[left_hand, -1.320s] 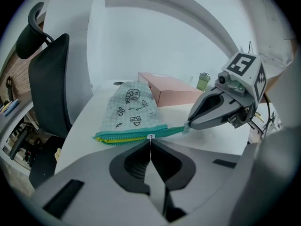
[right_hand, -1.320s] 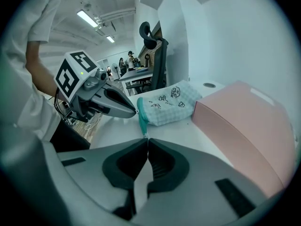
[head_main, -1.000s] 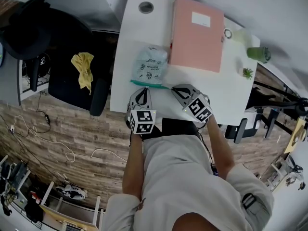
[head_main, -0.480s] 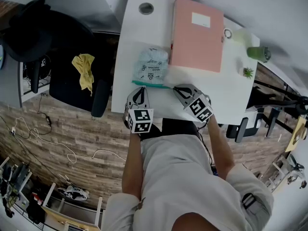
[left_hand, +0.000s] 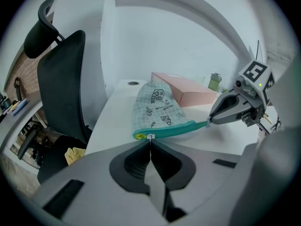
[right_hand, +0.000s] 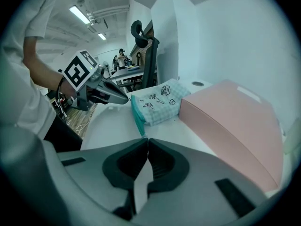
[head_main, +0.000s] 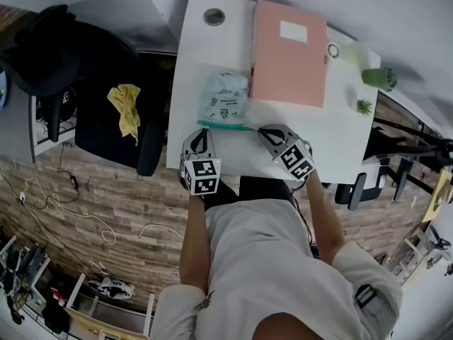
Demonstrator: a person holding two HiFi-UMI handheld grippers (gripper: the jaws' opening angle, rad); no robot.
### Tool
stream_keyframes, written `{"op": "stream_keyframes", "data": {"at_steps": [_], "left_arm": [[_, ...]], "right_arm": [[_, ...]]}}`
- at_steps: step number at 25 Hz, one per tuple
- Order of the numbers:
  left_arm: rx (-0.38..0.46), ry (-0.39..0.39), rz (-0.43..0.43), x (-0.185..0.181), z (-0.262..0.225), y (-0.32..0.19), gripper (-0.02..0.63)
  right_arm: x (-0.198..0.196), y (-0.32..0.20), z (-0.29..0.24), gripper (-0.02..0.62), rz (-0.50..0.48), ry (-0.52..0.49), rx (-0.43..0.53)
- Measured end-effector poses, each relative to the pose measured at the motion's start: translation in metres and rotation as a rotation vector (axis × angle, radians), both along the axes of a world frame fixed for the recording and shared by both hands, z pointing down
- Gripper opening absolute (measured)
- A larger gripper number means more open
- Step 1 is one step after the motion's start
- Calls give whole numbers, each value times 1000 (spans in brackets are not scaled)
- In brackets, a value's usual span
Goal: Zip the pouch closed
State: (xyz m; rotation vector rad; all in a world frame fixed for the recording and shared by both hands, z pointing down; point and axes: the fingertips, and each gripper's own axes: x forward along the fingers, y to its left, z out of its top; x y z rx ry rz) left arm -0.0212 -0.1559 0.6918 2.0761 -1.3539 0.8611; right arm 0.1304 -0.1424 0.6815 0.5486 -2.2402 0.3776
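A pale checked pouch point(head_main: 225, 96) with cartoon prints lies on the white table point(head_main: 329, 144), its teal zipper point(head_main: 225, 125) along the near edge. My left gripper point(head_main: 202, 129) is at the zipper's left end. In the left gripper view the left gripper point(left_hand: 150, 140) is shut on the small white zipper pull point(left_hand: 150, 136). My right gripper point(head_main: 257, 129) is at the zipper's right end. The right gripper view shows the right gripper point(right_hand: 147, 139) shut on the teal end of the zipper point(right_hand: 138, 125). The teal band point(left_hand: 171, 129) runs taut between the two grippers.
A pink folder point(head_main: 290, 52) lies just right of the pouch, almost touching it. Farther right stand a green cup point(head_main: 381, 78) and a small plant point(head_main: 364, 107). A round hole point(head_main: 214, 16) is at the table's far left. A black chair point(head_main: 106, 83) with a yellow cloth point(head_main: 126, 108) stands left of the table.
My left gripper has slid a little to the left along the zipper line. The right gripper and the pouch have stayed in place.
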Motion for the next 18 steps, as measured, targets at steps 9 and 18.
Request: {"op": "stream_keyframes", "data": {"at_steps": [9,18], "left_arm": [[3,-13,22,-10,3,-7,0],[14,-11,83,-10,9,-5,0]], "right_arm": [[2,-4,3,5,39,23,15],[-1,-1,11,8,126,85,59]]}}
